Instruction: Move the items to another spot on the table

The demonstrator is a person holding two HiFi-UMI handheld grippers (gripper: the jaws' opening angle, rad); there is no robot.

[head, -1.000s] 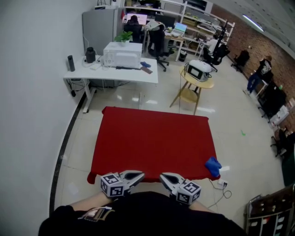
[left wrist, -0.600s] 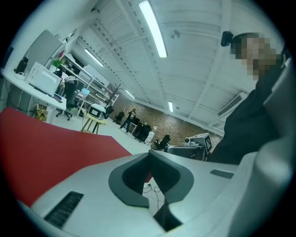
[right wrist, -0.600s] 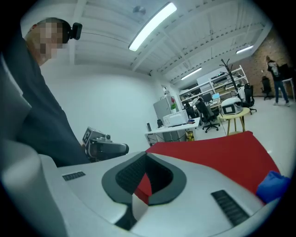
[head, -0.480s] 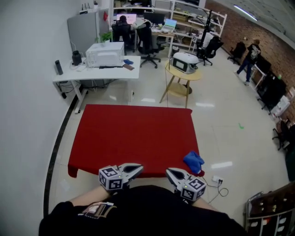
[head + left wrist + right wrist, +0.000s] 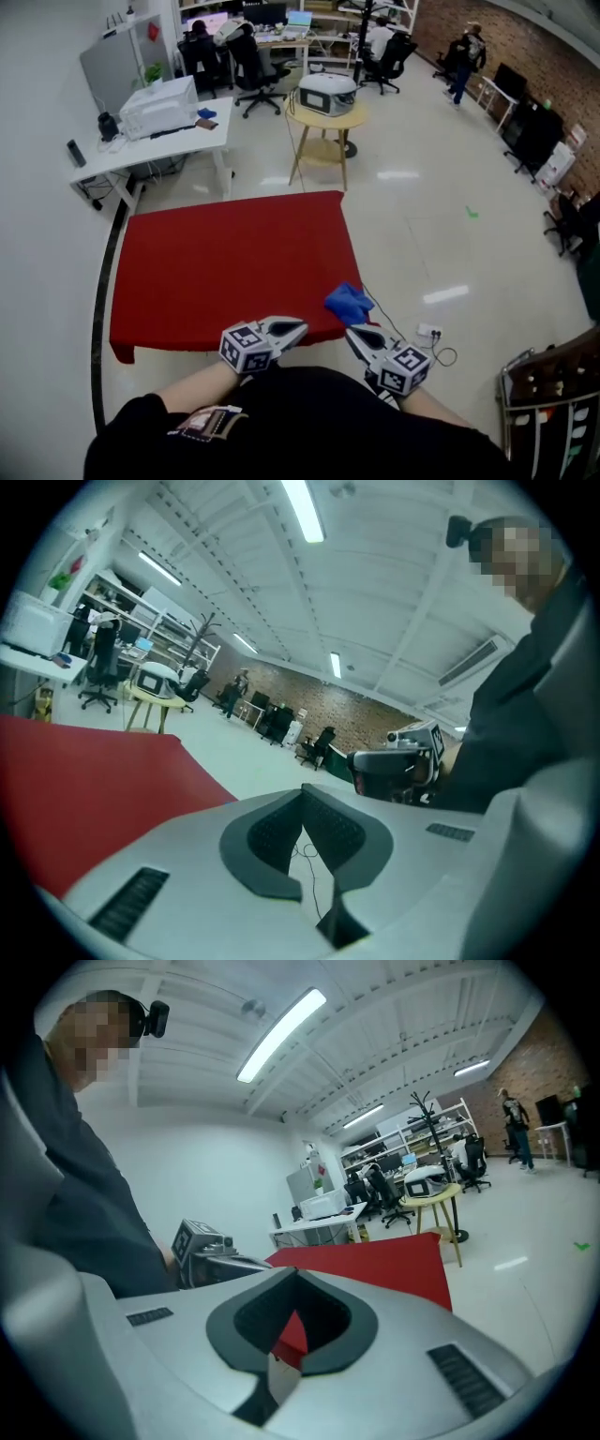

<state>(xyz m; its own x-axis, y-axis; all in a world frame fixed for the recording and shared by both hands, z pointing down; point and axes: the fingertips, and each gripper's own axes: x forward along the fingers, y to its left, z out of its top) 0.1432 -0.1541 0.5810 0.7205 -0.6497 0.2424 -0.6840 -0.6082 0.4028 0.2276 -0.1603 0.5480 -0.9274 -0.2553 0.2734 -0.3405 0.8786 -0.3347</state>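
A red cloth-covered table (image 5: 216, 262) stands in front of me. A crumpled blue cloth (image 5: 349, 302) lies at its near right corner. Both grippers are held close to my body, below the table's near edge. My left gripper (image 5: 304, 325) is shut with nothing in it, and its jaws meet at the tip in the left gripper view (image 5: 302, 794). My right gripper (image 5: 350, 331) is just below the blue cloth, also shut and empty (image 5: 296, 1277). The red table (image 5: 375, 1260) shows beyond its jaws.
A white desk (image 5: 150, 141) with a printer stands behind the table. A round wooden stand (image 5: 326, 117) holding an appliance is at the back. A power strip and cable (image 5: 429, 334) lie on the floor to the right, and a rack (image 5: 553, 394) stands at the lower right. The wall runs along the left.
The view has swung, so the table now sits further left in the head view. The blue cloth now lies much closer to the right gripper. Both grippers stay shut near my body.
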